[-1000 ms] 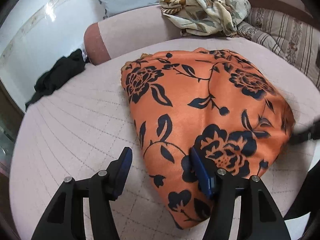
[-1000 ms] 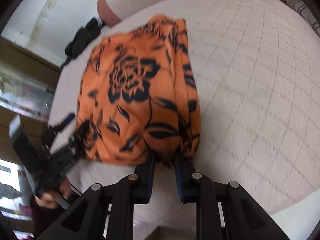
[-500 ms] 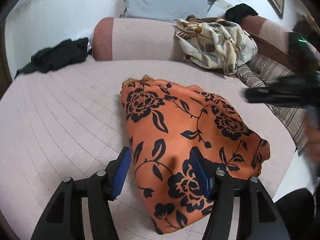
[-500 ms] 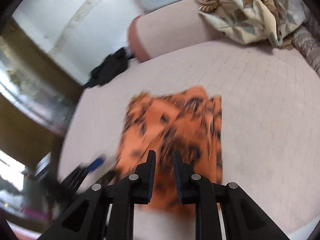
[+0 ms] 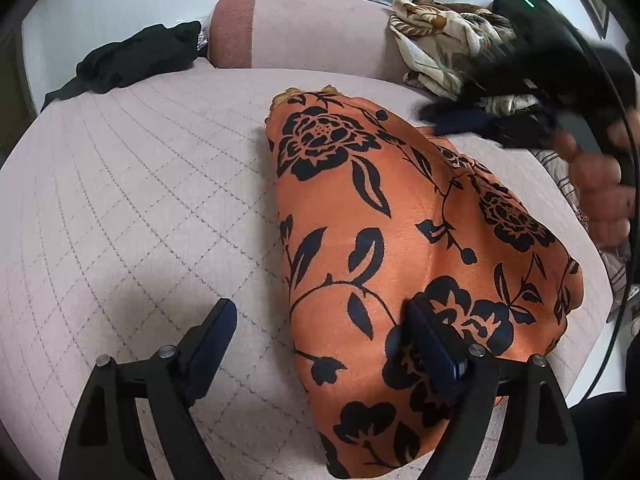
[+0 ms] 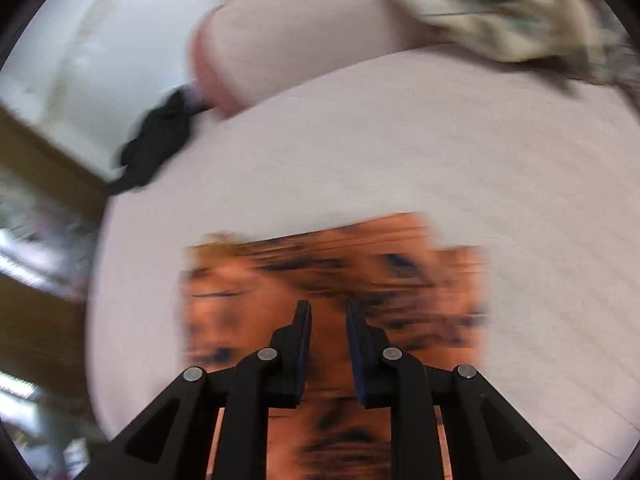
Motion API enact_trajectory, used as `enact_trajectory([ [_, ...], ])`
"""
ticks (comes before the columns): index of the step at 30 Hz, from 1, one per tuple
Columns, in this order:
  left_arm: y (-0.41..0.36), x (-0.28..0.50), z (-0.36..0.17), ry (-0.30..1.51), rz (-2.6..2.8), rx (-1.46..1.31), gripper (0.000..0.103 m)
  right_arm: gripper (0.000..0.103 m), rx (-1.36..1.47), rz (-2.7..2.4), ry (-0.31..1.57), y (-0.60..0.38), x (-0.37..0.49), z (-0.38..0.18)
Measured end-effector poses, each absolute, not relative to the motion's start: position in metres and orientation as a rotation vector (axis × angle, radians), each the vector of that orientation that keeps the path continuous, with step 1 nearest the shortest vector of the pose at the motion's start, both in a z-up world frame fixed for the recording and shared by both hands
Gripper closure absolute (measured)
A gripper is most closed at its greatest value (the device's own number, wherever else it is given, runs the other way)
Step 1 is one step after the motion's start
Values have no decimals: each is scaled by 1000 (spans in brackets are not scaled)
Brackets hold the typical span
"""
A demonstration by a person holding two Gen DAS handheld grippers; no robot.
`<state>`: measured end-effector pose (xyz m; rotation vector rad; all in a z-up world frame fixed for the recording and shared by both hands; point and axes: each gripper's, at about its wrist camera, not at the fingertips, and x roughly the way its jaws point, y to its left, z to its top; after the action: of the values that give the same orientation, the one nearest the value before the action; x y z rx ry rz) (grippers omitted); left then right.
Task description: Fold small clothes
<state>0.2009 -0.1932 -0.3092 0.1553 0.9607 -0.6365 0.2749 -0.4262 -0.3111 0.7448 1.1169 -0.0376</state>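
Note:
An orange garment (image 5: pixel 400 220) with black flowers lies folded on the pink quilted bed (image 5: pixel 140 200). My left gripper (image 5: pixel 320 312) hovers at its near edge with jaws opening wide. One finger is over the cloth and the other over bare bed, and neither pad presses on anything. In the right wrist view the garment (image 6: pixel 332 272) is a blur below my right gripper (image 6: pixel 328 308). That gripper has only a narrow gap, with nothing in it. In the left wrist view the right gripper (image 5: pixel 460 120), held by a hand (image 5: pixel 600 192), is above the garment's far right side.
A pink bolster (image 5: pixel 300 32) lines the back of the bed. A black garment (image 5: pixel 132 60) lies at the far left corner. A cream floral cloth (image 5: pixel 440 40) is heaped at the back right. Bare quilt stretches left of the orange garment.
My left jaws have spread wider and the left gripper has rolled. My right gripper has left the garment's near edge and swung up over it, coming into the left wrist view at the upper right.

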Motion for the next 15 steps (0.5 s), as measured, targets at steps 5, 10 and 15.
enact_trajectory([
  [5,-196,190,-307,910,-614,200,16,82,726,108,1154,-379,320,-335],
  [10,-196,186,-303,890,-617,233,15,84,771,97,1182,-381,320,-349],
  [15,-195,188,-302,903,-614,219,15,83,716,46,1132,-406,271,-314],
])
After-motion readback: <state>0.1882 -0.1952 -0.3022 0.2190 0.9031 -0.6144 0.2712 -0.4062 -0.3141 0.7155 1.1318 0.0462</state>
